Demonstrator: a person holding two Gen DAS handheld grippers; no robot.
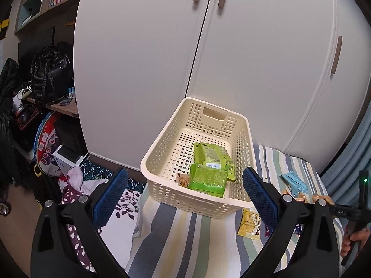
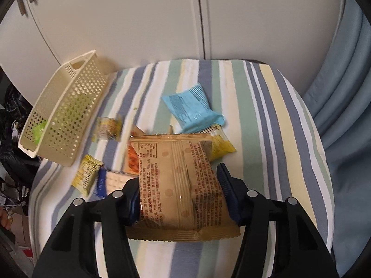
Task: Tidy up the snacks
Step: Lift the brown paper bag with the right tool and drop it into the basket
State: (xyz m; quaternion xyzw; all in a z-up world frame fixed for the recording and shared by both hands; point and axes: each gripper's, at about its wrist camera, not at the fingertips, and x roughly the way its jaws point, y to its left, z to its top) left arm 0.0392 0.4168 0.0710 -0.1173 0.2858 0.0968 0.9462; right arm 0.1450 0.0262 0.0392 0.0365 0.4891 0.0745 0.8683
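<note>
A cream perforated basket (image 1: 162, 153) (image 2: 69, 106) stands on the striped bed and holds green snack packets (image 1: 208, 178). My left gripper (image 1: 185, 194) hovers open just in front of the basket, with nothing between its blue pads. My right gripper (image 2: 178, 192) is shut on a tan snack packet (image 2: 178, 180), lifted above the bed. Loose on the sheet lie a blue packet (image 2: 190, 108) (image 1: 294, 183), small yellow packets (image 2: 107, 128) (image 2: 87, 173) (image 1: 250, 224), an orange packet (image 2: 132, 159) and a white-and-blue one (image 2: 109, 181).
White wardrobe doors (image 1: 231, 58) rise right behind the bed. A blue curtain (image 2: 347, 92) hangs on the right. Left of the bed are shelves with a black backpack (image 1: 49, 74), floral bedding (image 1: 76, 185) and clutter. A hand (image 1: 352, 238) holds the other gripper at the right edge.
</note>
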